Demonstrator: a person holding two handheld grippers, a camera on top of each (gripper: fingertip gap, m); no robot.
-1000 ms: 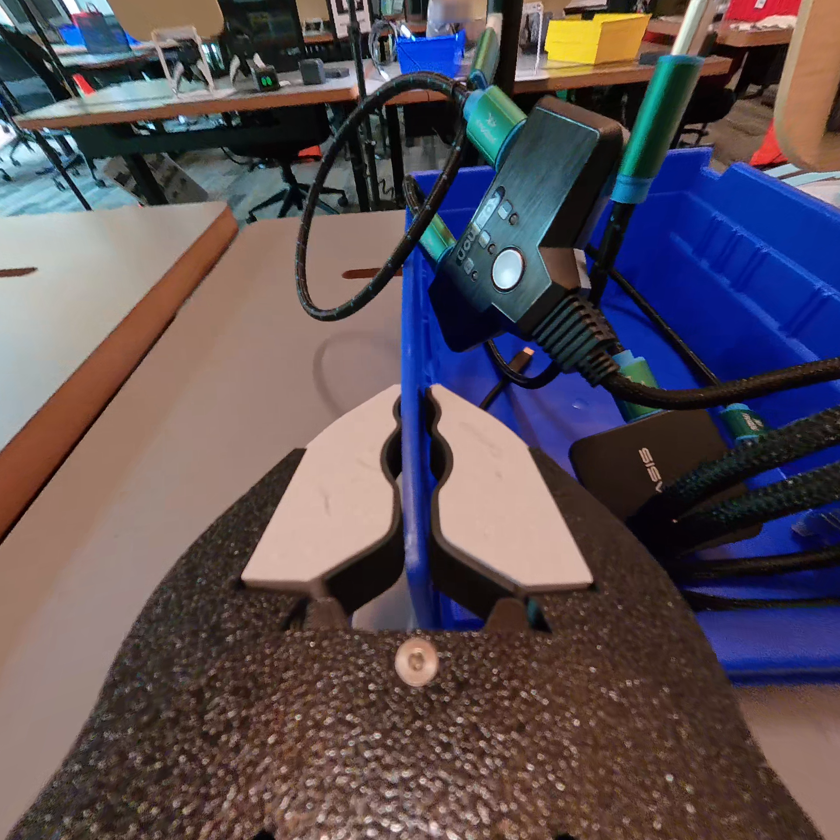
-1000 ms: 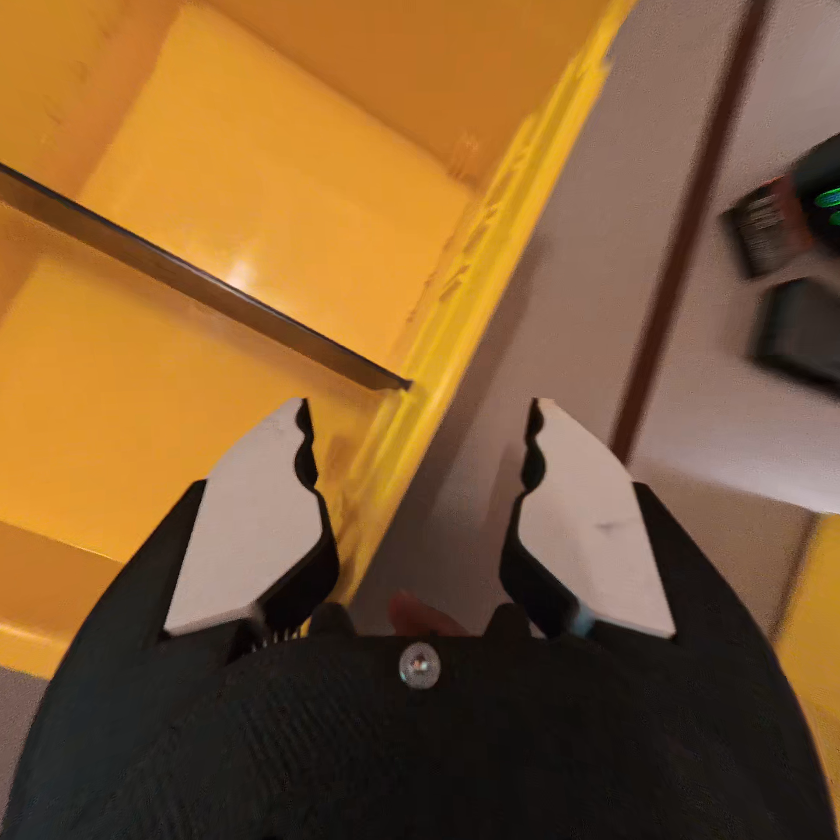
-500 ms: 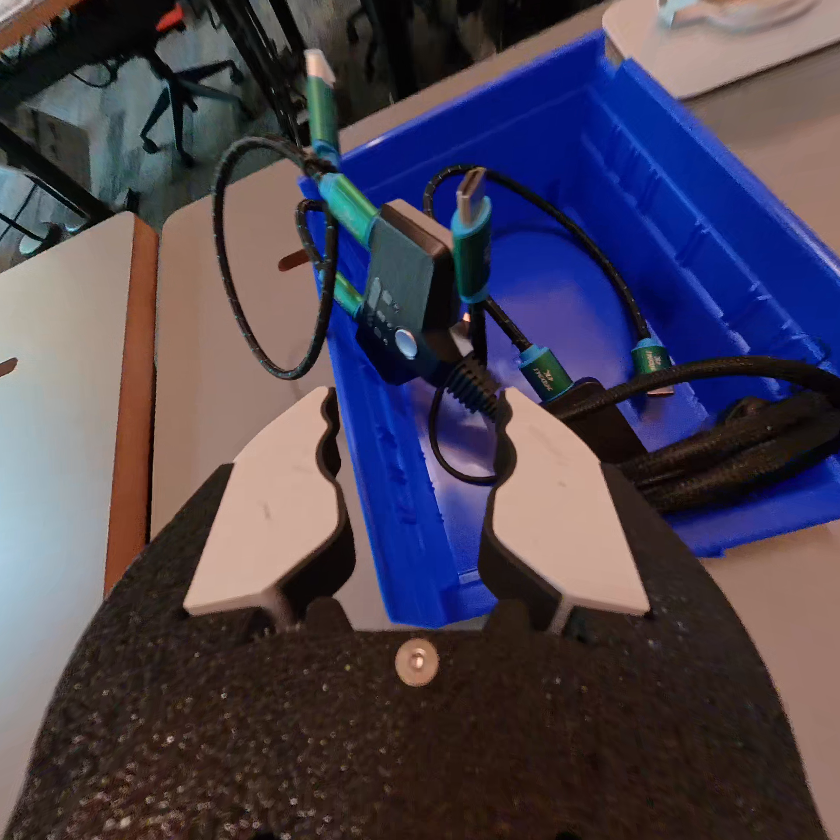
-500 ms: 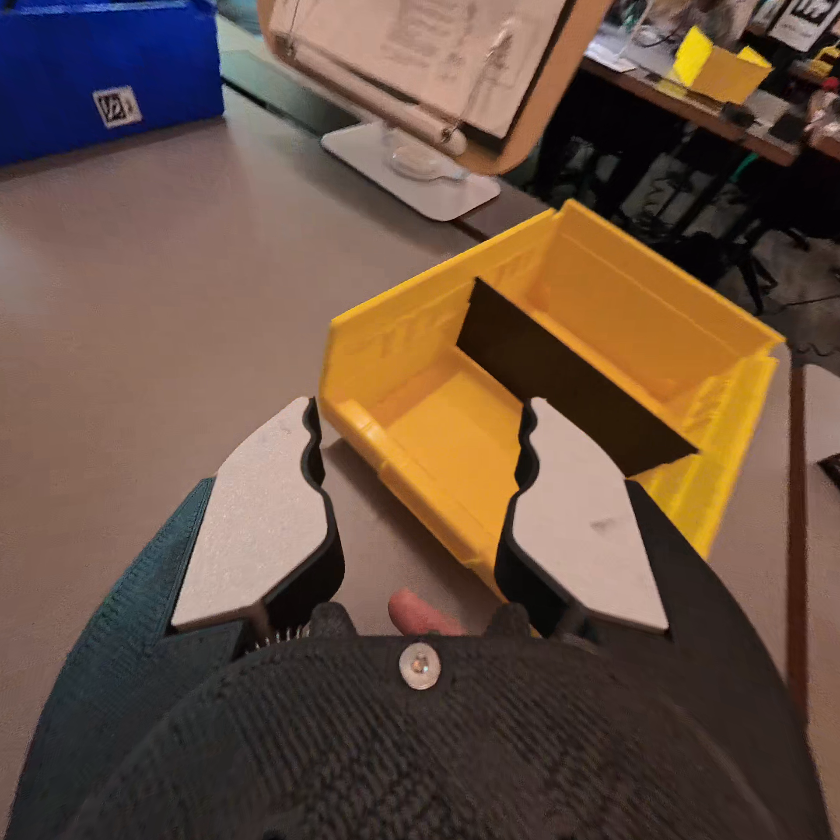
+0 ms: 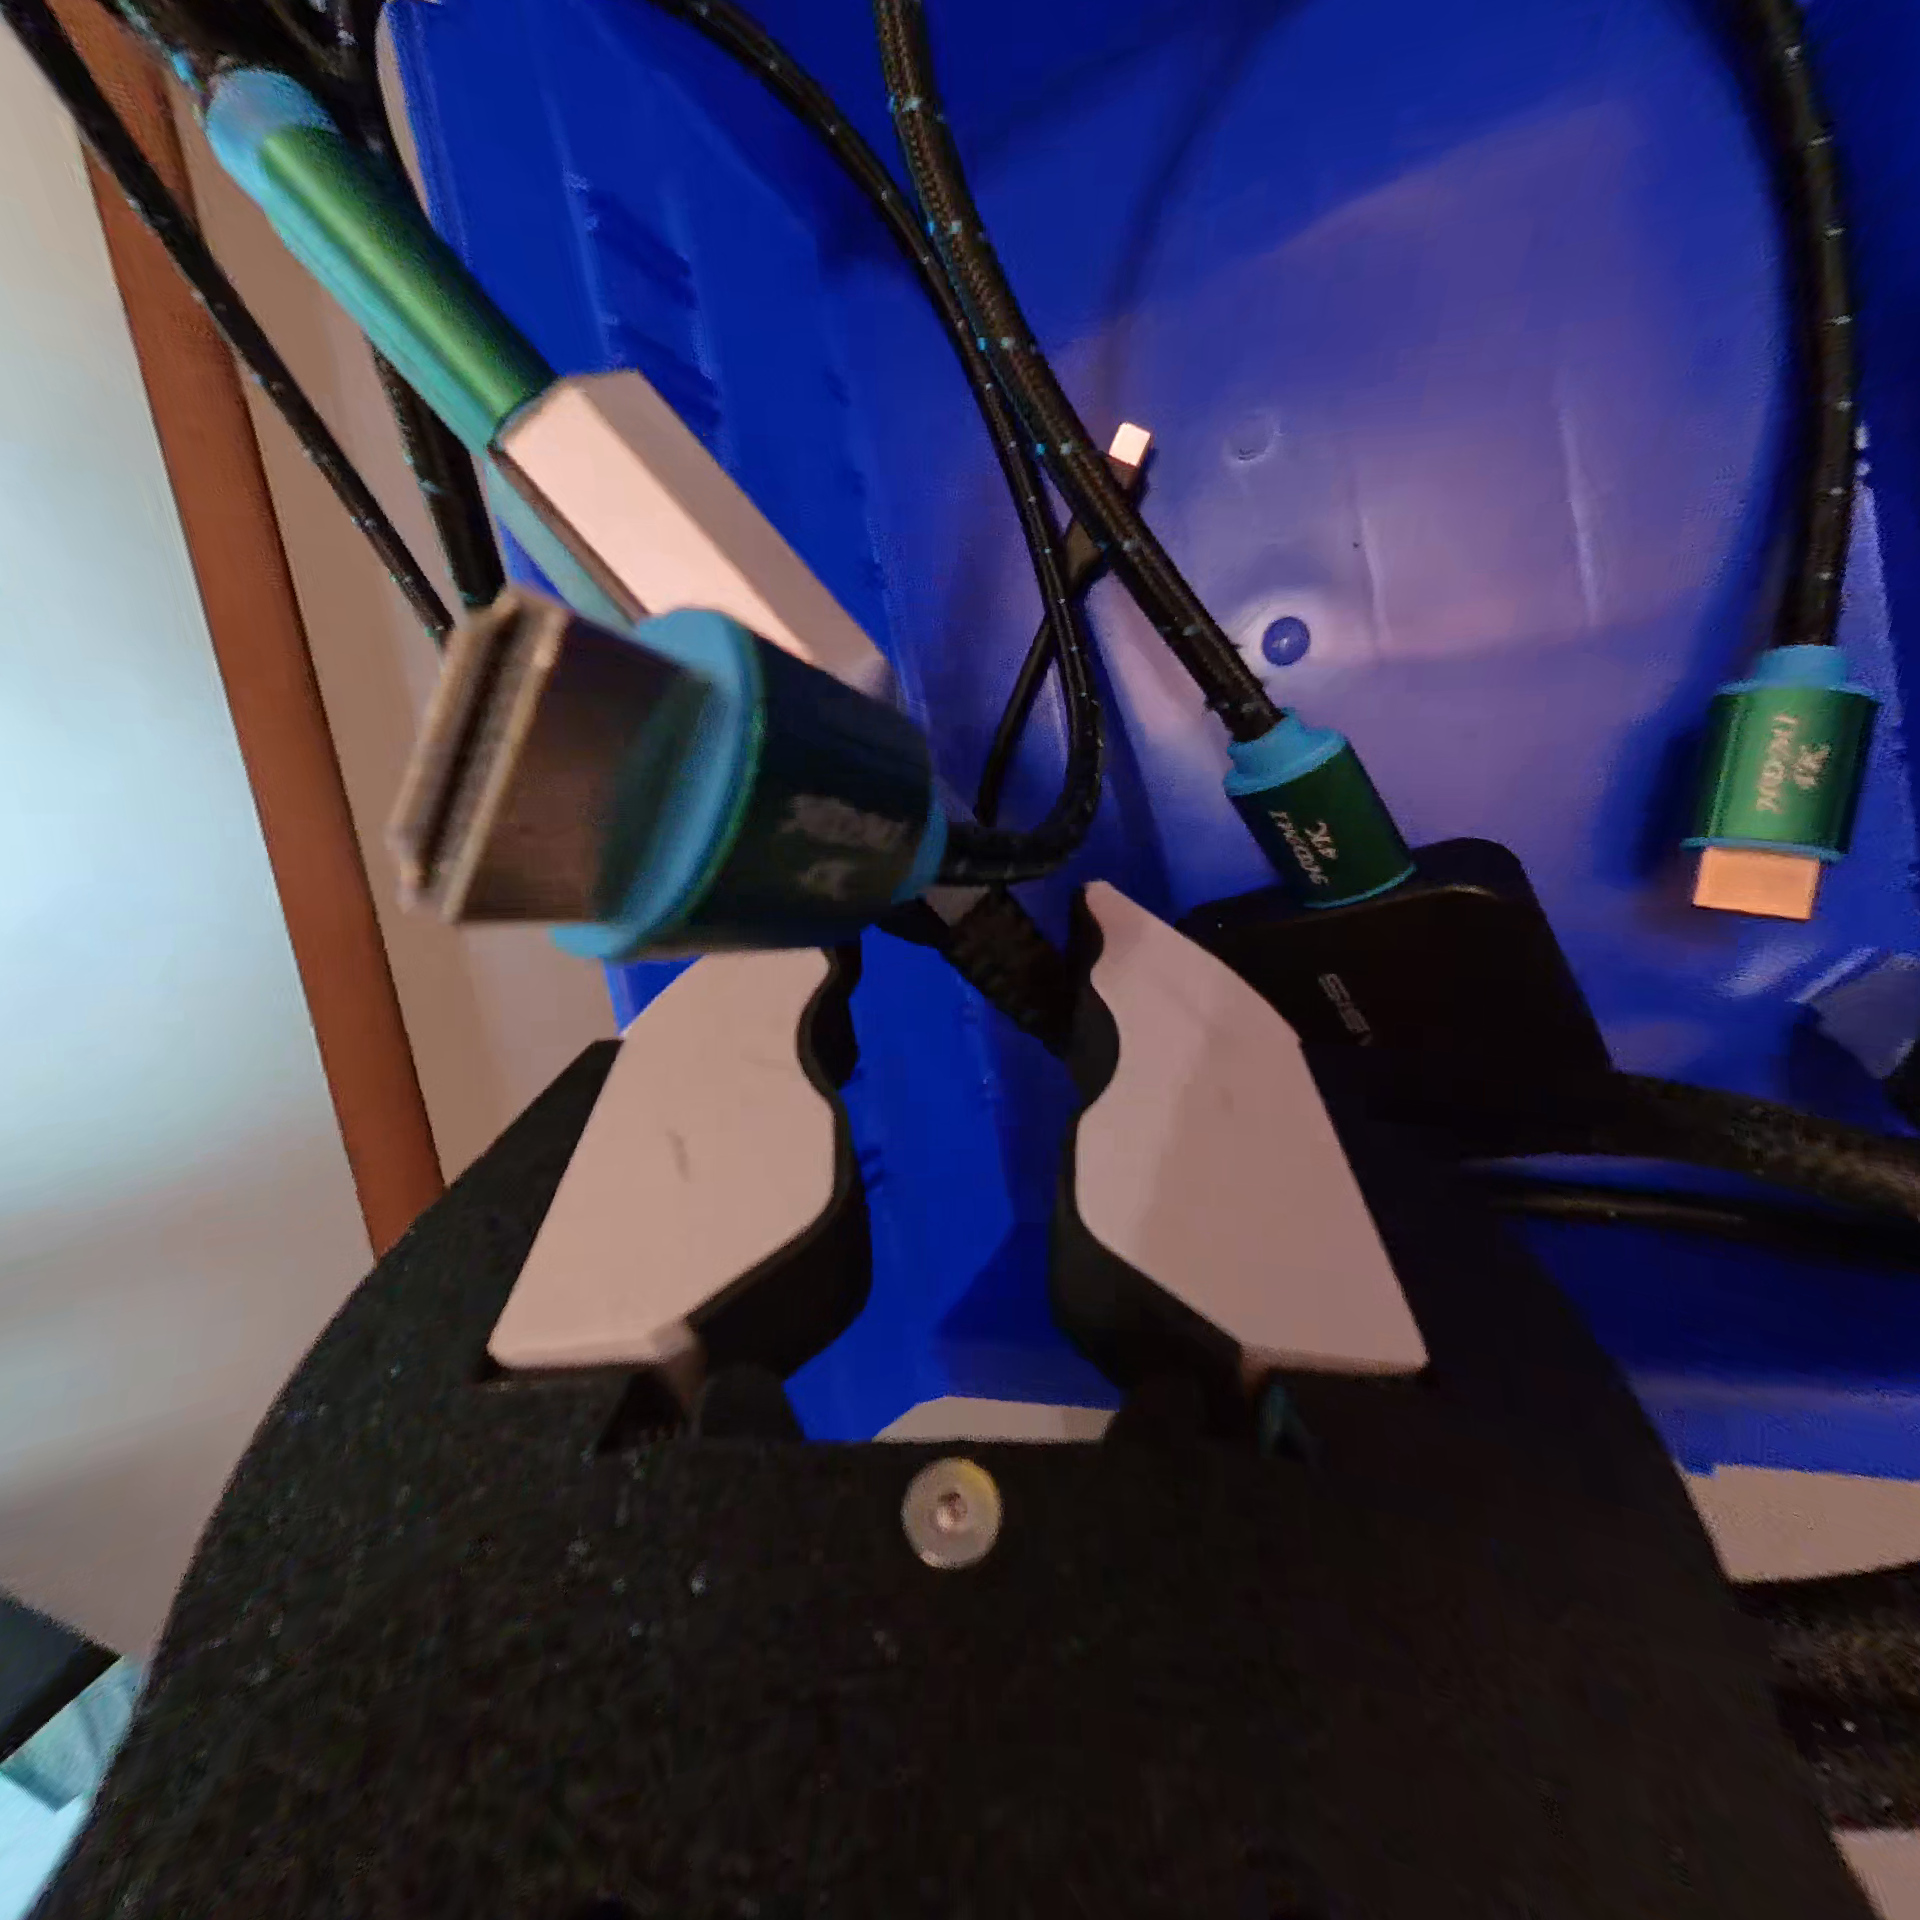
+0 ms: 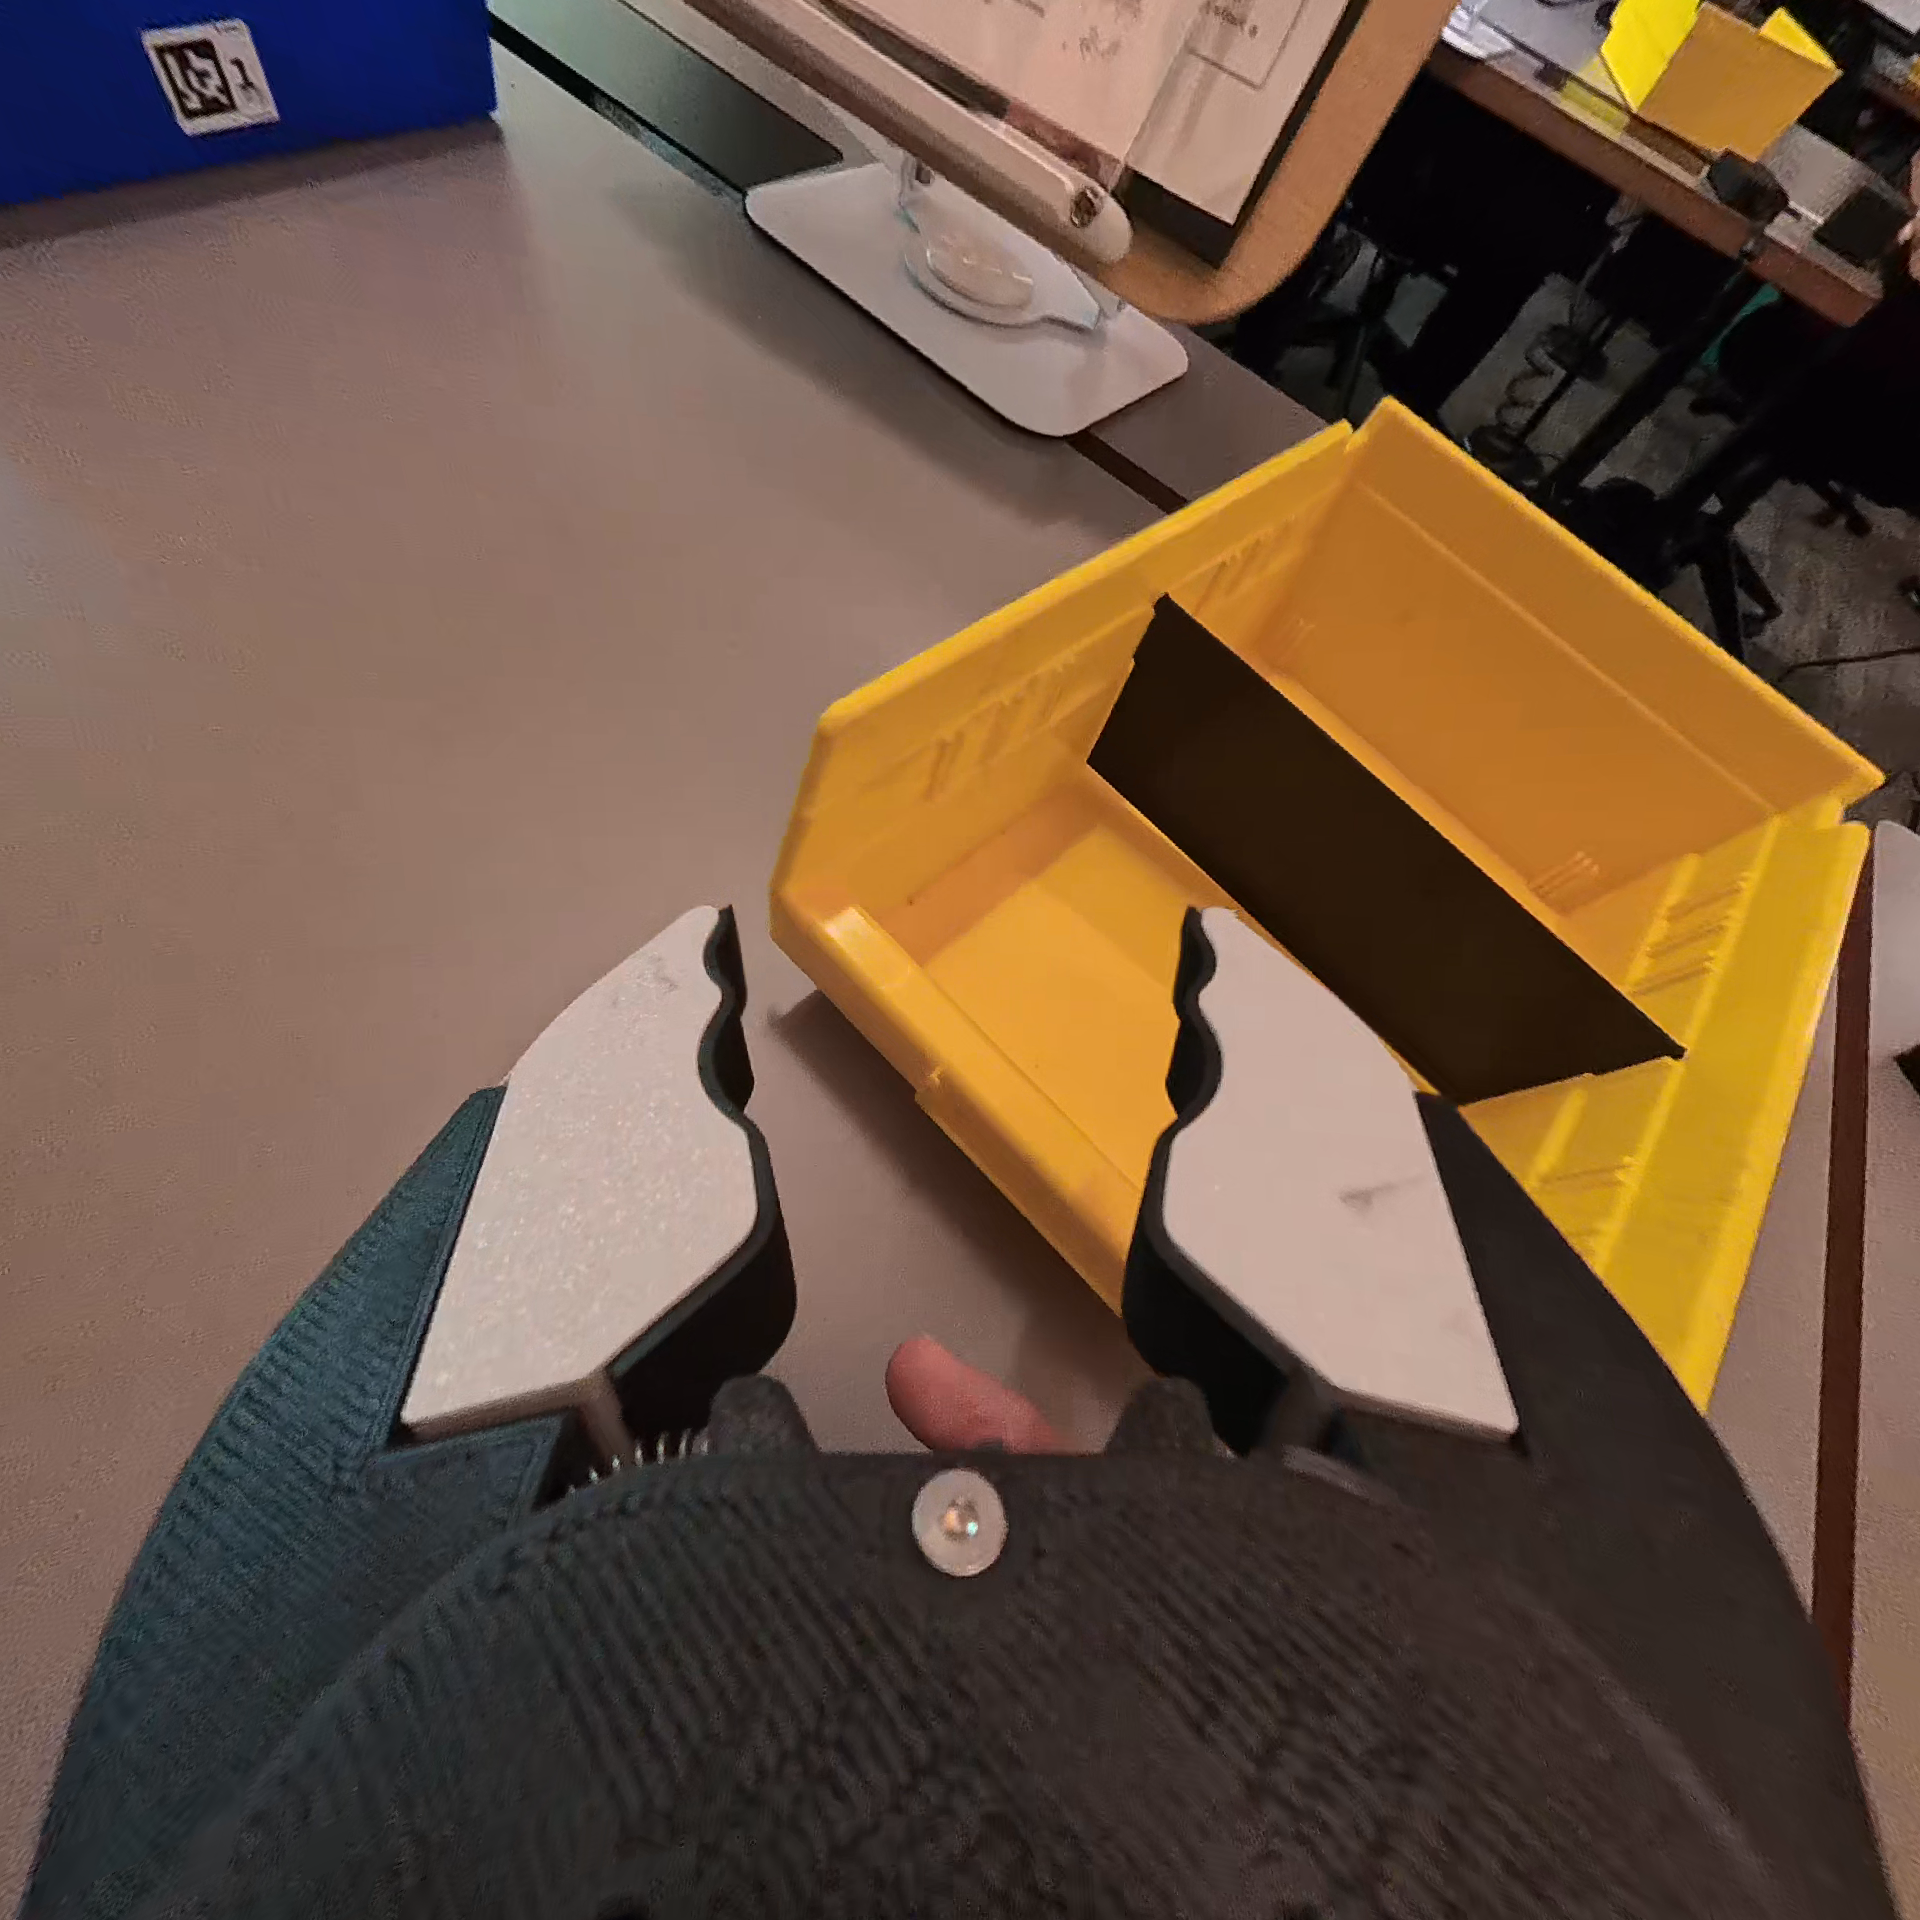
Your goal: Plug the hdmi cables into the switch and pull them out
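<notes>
In the left wrist view, the grey switch (image 5: pixel 665 530) hangs at the blue bin's (image 5: pixel 1455 312) left wall, with a green HDMI plug (image 5: pixel 364 260) in its far end. A loose dark-green HDMI plug (image 5: pixel 623 779) sticks out to the left just ahead of my fingers. My left gripper (image 5: pixel 961 925) is open, and its tips straddle a thick braided cable (image 5: pixel 997 966); I cannot tell if they touch it. Another green plug (image 5: pixel 1320 821) sits in a black box (image 5: pixel 1434 997). A third plug (image 5: pixel 1777 800) lies loose on the bin floor. My right gripper (image 6: pixel 956 920) is open and empty above the table.
A yellow bin (image 6: pixel 1714 1195) with a black divider (image 6: pixel 1351 862) sits just ahead of my right gripper. A document stand (image 6: pixel 966 270) and the blue bin's tagged end (image 6: pixel 343 73) stand farther back on the grey table (image 6: pixel 364 571). More desks lie beyond.
My left gripper let go of the blue bin's wall, opened, moved down into the bin, then narrowed around the braided cable. My right gripper drew back from over the yellow bin and stayed open.
</notes>
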